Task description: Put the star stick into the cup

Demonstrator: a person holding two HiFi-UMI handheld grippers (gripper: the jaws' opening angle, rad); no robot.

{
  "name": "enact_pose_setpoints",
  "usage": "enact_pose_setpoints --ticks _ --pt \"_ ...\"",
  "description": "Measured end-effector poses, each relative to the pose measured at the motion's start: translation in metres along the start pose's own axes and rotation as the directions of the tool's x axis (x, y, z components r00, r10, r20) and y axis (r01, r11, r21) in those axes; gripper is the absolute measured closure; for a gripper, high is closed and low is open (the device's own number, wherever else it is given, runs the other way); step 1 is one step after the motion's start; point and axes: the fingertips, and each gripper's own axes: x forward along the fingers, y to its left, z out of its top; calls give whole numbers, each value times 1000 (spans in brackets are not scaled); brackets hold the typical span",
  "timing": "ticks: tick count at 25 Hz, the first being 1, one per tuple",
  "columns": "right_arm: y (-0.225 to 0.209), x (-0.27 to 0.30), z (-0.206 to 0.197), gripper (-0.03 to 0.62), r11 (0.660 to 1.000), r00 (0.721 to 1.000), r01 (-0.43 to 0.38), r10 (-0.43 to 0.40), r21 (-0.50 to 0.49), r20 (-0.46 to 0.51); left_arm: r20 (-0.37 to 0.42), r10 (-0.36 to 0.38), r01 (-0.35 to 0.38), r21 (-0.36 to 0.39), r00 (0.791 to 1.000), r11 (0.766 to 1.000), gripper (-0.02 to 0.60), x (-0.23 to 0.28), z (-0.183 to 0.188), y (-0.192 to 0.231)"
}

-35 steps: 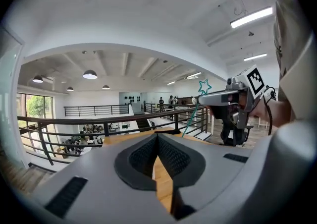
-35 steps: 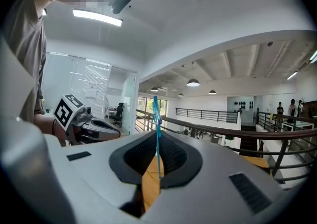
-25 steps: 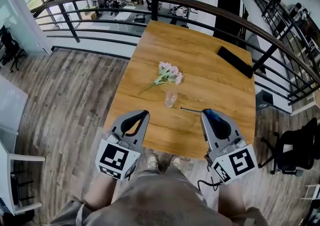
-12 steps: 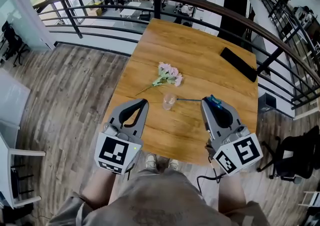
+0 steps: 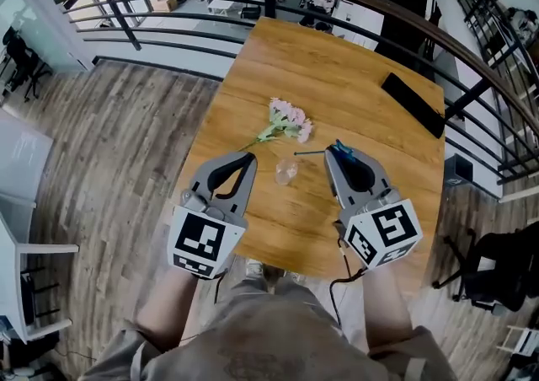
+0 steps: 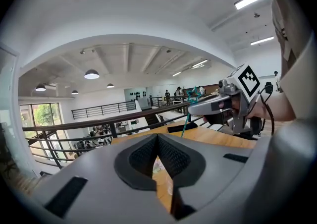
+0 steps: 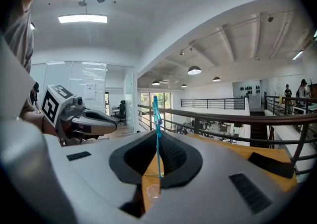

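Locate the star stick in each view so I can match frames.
Head view: star stick just right of centre, lying level at the right gripper tips.
Left gripper view: star stick right of centre, slanting down.
Right gripper view: star stick upright at centre, clamped in the jaws.
Shared landmark: black slab on the table.

A honey-brown wood-grain table (image 5: 370, 131) bears pink, green-stemmed flowers (image 5: 289, 120), a clear cup (image 5: 286, 172) and a black slab (image 5: 413, 104). The star stick (image 5: 337, 150) is teal. The left gripper (image 5: 247, 160) and right gripper (image 5: 331, 158) are grey, with black pads (image 7: 181, 156) and black-and-white square markers (image 5: 202, 242). The floor (image 5: 109, 143) is grey-brown planks.
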Motion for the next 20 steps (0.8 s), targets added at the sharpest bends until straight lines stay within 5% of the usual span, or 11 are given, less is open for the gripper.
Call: enact_pose_setpoints --ticks 11,20 --pt "-5 44 -99 554 996 981 -22 37 82 -192 -179 -27 1 -147 983 989 566 42 -107 -1" --pt "-1 68 -166 554 992 951 -42 75 116 -298 -254 -49 -2 -194 966 981 566 46 -148 -6"
